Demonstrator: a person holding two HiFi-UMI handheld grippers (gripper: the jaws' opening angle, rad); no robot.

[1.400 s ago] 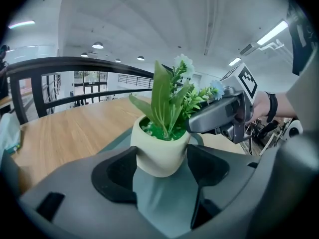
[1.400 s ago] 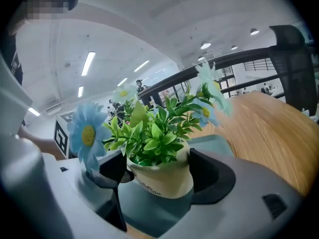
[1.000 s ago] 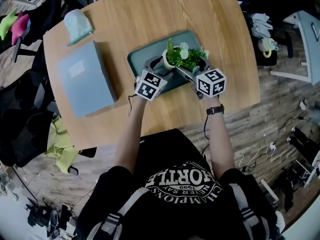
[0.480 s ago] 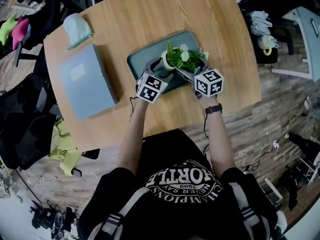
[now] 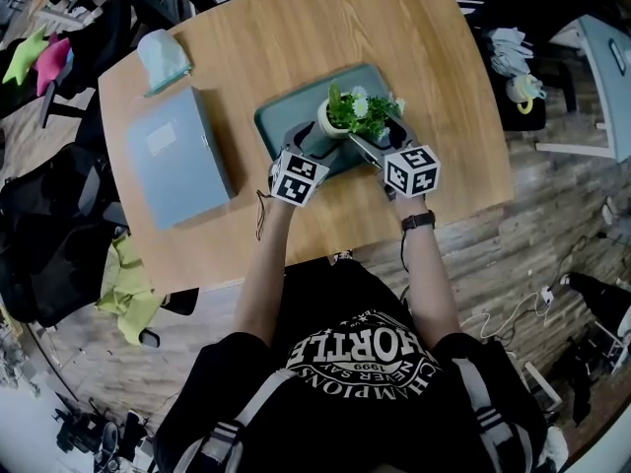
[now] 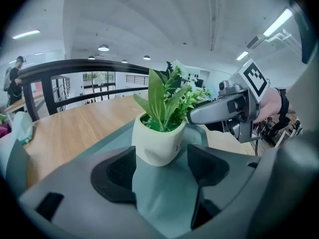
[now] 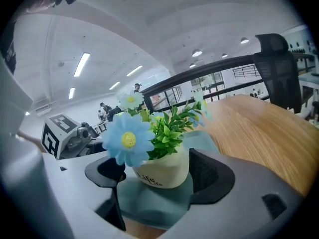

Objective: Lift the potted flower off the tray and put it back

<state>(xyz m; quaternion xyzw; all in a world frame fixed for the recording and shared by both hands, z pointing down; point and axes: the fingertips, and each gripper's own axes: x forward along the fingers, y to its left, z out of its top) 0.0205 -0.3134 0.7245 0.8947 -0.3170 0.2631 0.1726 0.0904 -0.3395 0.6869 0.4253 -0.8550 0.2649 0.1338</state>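
The cream rounded ceramic pot of green leaves [image 5: 333,121] has a pale blue, yellow-centred daisy [image 7: 128,139] (dark lettering on the pot); the rectangular plastic tray [image 5: 278,116] is teal, the wooden table [image 5: 296,28] light brown; left gripper [image 6: 160,156] and right gripper [image 7: 157,163] are grey, pads [image 6: 117,176] black, cubes [image 5: 299,177] black-and-white squares

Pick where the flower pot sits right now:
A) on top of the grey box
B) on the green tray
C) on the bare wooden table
B: the pot stands upright on the green tray, its base resting on the tray's surface in the left gripper view.
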